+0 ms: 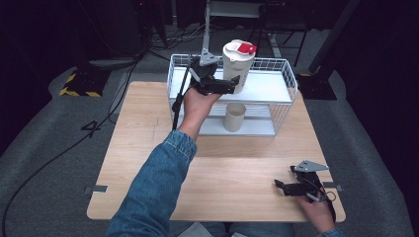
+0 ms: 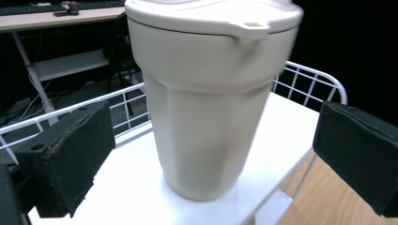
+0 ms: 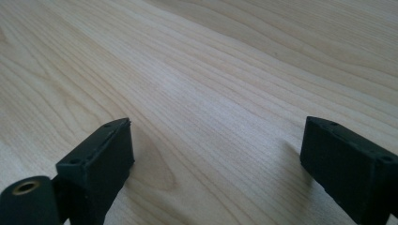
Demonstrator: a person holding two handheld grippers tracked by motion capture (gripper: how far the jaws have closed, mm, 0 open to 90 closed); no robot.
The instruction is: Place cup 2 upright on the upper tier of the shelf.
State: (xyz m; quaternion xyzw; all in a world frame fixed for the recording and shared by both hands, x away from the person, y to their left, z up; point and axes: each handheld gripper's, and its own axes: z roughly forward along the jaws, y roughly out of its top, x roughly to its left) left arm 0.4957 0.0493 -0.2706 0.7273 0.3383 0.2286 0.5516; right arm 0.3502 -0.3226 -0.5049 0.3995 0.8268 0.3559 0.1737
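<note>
A tall cream tumbler (image 1: 238, 66) with a lid and a red tab stands upright on the top shelf of a white wire rack (image 1: 276, 86). My left gripper (image 1: 234, 82) is held up at the tumbler's lower left side. In the left gripper view the tumbler (image 2: 211, 117) stands between the wide-apart jaws, with a gap on each side, so the left gripper (image 2: 211, 154) is open. Near the table's front right corner my right gripper (image 1: 279, 185) lies low over the wood. Its jaws (image 3: 216, 140) are open with bare tabletop between them.
A small cream cup (image 1: 235, 117) stands on the rack's lower shelf, under the tumbler. The rack sits at the far edge of the wooden table (image 1: 148, 128). A black cable trails from the left gripper over the table's far left part.
</note>
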